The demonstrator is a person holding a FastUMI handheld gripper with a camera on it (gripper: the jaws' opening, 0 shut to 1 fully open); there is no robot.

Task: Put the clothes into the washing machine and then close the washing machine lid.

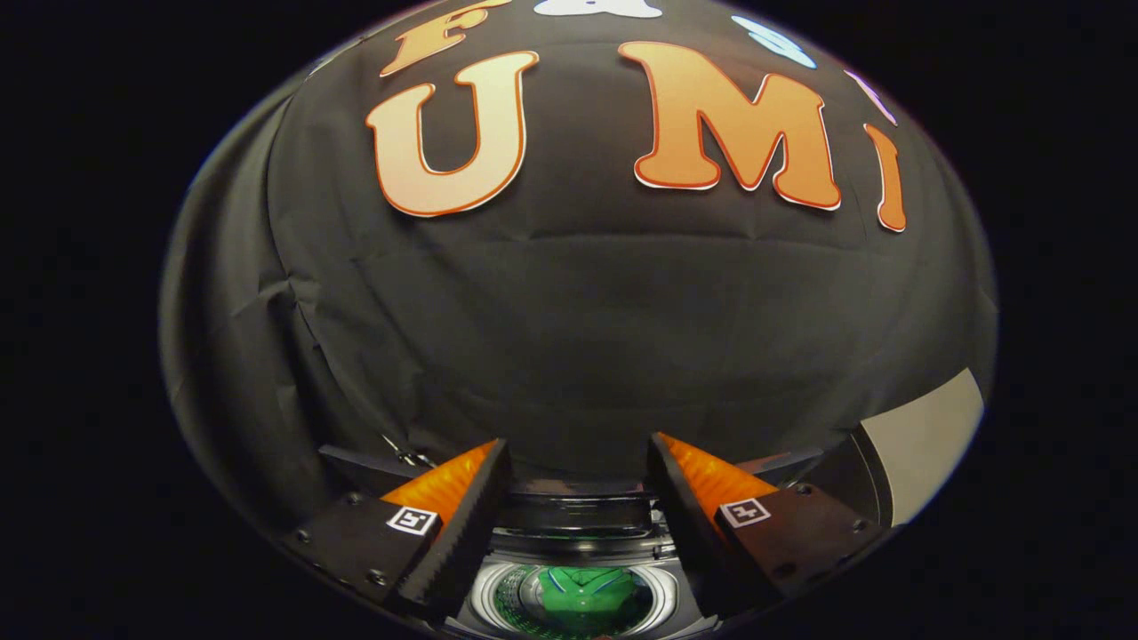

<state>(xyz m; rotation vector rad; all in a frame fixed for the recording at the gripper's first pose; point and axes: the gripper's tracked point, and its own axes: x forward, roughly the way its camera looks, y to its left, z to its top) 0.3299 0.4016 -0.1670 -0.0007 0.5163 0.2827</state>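
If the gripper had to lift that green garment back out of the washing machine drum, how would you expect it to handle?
The green garment lies crumpled in the drum, so it would probably drape and sag. As thin-looking fabric, it is likely light. The gripper hangs open above it; a pinch on a fold should hold.

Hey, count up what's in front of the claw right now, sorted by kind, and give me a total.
Washing machine, lid open: 1
Green garment inside the drum: 1
Claw, fingers open and holding nothing, above the drum: 1
Total: 3
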